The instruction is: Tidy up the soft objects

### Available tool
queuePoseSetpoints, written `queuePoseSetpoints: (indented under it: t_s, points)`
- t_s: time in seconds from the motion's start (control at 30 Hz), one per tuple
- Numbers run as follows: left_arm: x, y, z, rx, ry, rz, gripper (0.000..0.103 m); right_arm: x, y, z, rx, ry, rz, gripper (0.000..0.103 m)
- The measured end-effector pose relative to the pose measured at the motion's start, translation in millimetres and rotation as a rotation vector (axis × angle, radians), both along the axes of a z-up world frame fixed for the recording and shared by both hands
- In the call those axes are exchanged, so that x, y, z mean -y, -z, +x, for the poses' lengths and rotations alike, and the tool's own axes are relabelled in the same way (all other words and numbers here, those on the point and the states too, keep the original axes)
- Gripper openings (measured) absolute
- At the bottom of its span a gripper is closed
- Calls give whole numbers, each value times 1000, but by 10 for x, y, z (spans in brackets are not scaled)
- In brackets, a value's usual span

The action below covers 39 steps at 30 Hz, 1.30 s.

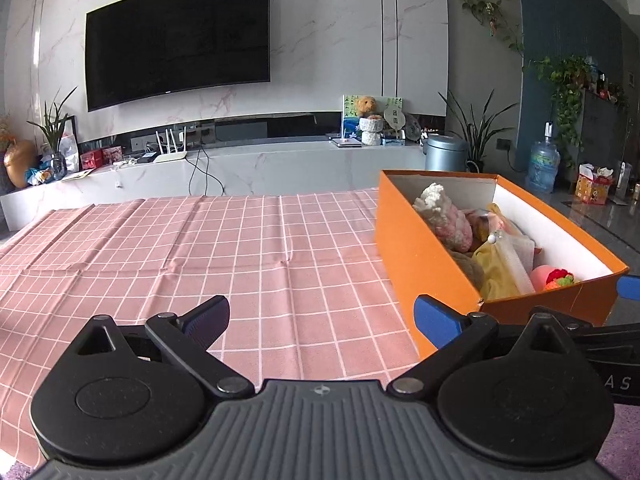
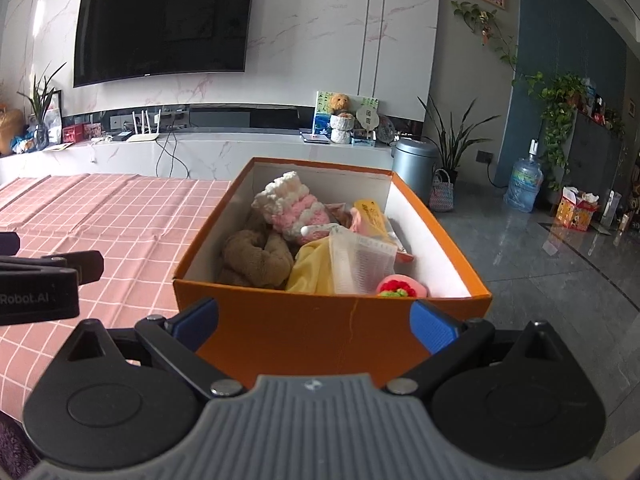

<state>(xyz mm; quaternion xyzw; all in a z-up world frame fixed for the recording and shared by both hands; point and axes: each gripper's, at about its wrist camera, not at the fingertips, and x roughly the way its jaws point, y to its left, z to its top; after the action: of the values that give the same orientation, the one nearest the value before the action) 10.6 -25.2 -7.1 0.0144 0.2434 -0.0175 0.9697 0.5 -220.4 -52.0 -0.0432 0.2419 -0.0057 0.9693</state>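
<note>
An orange box [image 2: 304, 332] with a white inside stands at the right end of the pink checked tablecloth [image 1: 200, 248]. It holds several soft things: a white and pink knitted toy [image 2: 292, 204], a brown plush [image 2: 256, 258], a yellow cloth [image 2: 312, 268], a clear mesh pouch [image 2: 360, 260] and a red and green crochet piece [image 2: 396, 288]. My right gripper [image 2: 314, 322] is open, its blue pads on either side of the box's near wall. My left gripper [image 1: 322, 318] is open and empty over the cloth, left of the box [image 1: 424, 256].
The table's right edge drops to a grey tiled floor [image 2: 540, 264]. Beyond the table stand a marble TV bench [image 1: 248, 168], a wall TV [image 1: 178, 40], a metal bin [image 2: 414, 160], plants and a water bottle [image 2: 524, 184]. The left gripper's body [image 2: 40, 284] shows at the left.
</note>
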Motion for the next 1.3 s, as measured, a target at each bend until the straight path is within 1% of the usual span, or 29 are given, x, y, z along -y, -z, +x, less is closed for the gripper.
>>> queuePoseSetpoints:
  t_s: [0.23, 1.3]
  points:
    - [-16, 12, -19, -11, -4, -2, 103, -31, 10, 2, 6, -5, -2, 100]
    - [-33, -18, -71, -15, -5, 0, 103, -26, -1, -35, 12, 5, -3, 100]
